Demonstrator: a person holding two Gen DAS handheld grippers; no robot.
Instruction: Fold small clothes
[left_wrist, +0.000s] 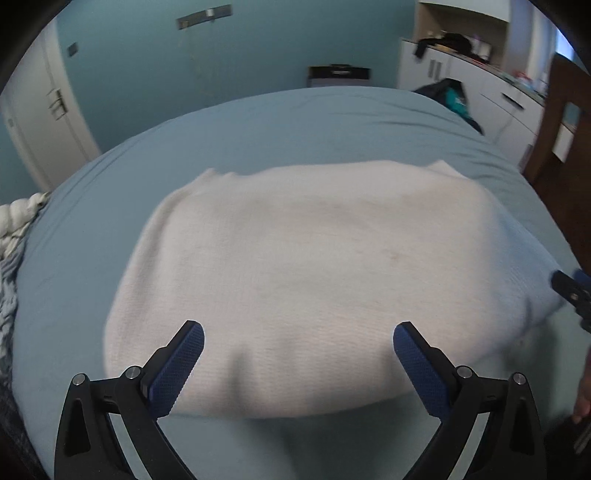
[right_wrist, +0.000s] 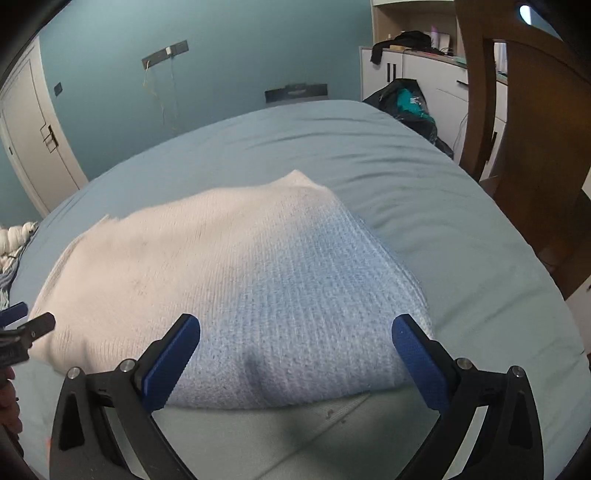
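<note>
Both tongs hover apart over the folded knit.
Left tongs (left_wrist: 298, 341) and right tongs (right_wrist: 296, 334) gape above the blurred white knit cloth (left_wrist: 306, 266) on the bed (left_wrist: 295, 122); its layers are hard to read.

Dim cool light, soft shadows, strong fisheye bending, dark corner vignette, motion blur in left view.

No text, label, brand, number or sign can be read in either view; the dark box (right_wrist: 296, 91) against the far wall beyond the bed (right_wrist: 424, 206) carries a pale strip that may be lettering, but it is too small and blurred to make out
</note>
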